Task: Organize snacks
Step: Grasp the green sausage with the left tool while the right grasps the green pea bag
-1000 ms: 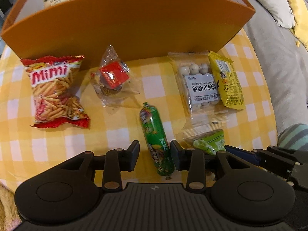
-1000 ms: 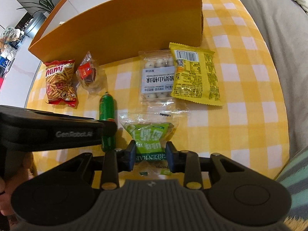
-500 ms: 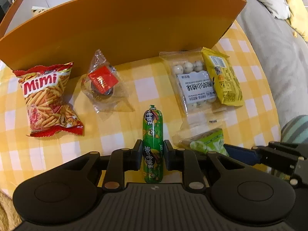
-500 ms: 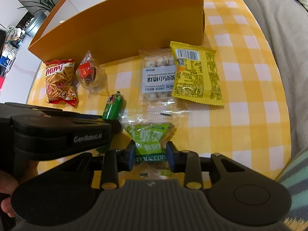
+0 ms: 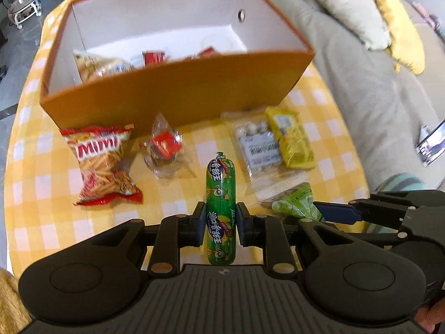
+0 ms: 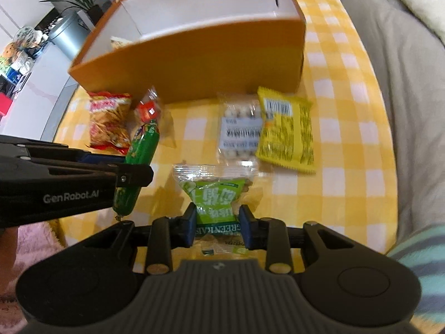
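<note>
A: The left gripper (image 5: 219, 224) pinches the green sausage-shaped snack stick (image 5: 220, 194) at its middle, low in the frame's centre. Its jaws have just closed on it. The right gripper (image 6: 216, 224) is clamped on the green-and-clear raisin packet (image 6: 215, 197), bottom centre.

B: Room around them?

A: Bare yellow-and-white checked tablecloth (image 5: 36, 178) lies at the left. Above, the near wall of the orange cardboard box (image 5: 178, 94) spans the frame, with four packets at its foot.

B: What differs between views?

A: Only the left view looks over the rim into the white interior, where blurred packets lie. The right view shows the left gripper from the side, at the left edge, with the stick tilted.

B: Anything unclear?

A: Motion blur smears the lettering on the red chip bag (image 5: 104, 161). The table's near edge is cut off by the gripper bodies.
</note>
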Action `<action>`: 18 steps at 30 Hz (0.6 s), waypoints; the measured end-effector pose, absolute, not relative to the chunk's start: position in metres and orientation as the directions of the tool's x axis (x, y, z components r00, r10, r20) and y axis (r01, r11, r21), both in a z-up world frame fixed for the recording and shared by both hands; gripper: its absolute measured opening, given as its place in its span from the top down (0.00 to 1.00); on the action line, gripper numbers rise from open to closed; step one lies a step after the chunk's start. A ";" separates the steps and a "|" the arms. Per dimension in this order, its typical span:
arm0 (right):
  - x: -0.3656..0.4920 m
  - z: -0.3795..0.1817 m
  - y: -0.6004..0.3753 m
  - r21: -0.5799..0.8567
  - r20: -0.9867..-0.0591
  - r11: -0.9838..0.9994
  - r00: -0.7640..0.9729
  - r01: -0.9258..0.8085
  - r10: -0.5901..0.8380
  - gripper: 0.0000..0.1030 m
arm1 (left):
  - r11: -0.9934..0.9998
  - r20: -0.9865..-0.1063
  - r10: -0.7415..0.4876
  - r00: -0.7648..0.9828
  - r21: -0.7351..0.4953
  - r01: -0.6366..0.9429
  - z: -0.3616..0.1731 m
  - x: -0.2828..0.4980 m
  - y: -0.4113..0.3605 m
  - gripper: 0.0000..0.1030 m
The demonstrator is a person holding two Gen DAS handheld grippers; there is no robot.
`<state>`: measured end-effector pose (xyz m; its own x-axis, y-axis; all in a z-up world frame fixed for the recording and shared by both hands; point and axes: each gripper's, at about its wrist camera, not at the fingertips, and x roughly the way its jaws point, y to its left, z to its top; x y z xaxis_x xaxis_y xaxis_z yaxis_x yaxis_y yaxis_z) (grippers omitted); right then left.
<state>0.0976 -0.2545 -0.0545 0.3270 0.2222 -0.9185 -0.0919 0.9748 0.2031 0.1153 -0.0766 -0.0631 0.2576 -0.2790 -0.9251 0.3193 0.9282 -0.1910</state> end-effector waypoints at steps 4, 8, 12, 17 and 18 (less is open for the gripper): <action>0.108 -0.027 -0.251 0.163 -0.899 0.976 0.385 -0.143 0.207 0.72 | 0.925 -0.907 -0.307 0.289 -0.212 0.315 -0.045 0.125 -0.069 0.76; 0.127 0.000 -0.249 0.115 -0.883 0.974 0.429 -0.194 0.189 0.72 | 0.924 -0.894 -0.311 0.324 -0.204 0.323 -0.027 0.142 -0.068 0.76; 0.149 0.025 -0.248 0.066 -0.867 0.970 0.468 -0.235 0.173 0.72 | 0.920 -0.880 -0.318 0.352 -0.197 0.339 -0.008 0.163 -0.067 0.76; 0.180 0.048 -0.244 -0.008 -0.847 0.966 0.515 -0.260 0.132 0.72 | 0.917 -0.869 -0.315 0.382 -0.174 0.360 0.007 0.190 -0.072 0.76; 0.187 0.050 -0.243 -0.018 -0.845 0.965 0.520 -0.261 0.125 0.72 | 0.917 -0.867 -0.310 0.389 -0.166 0.362 0.009 0.195 -0.072 0.76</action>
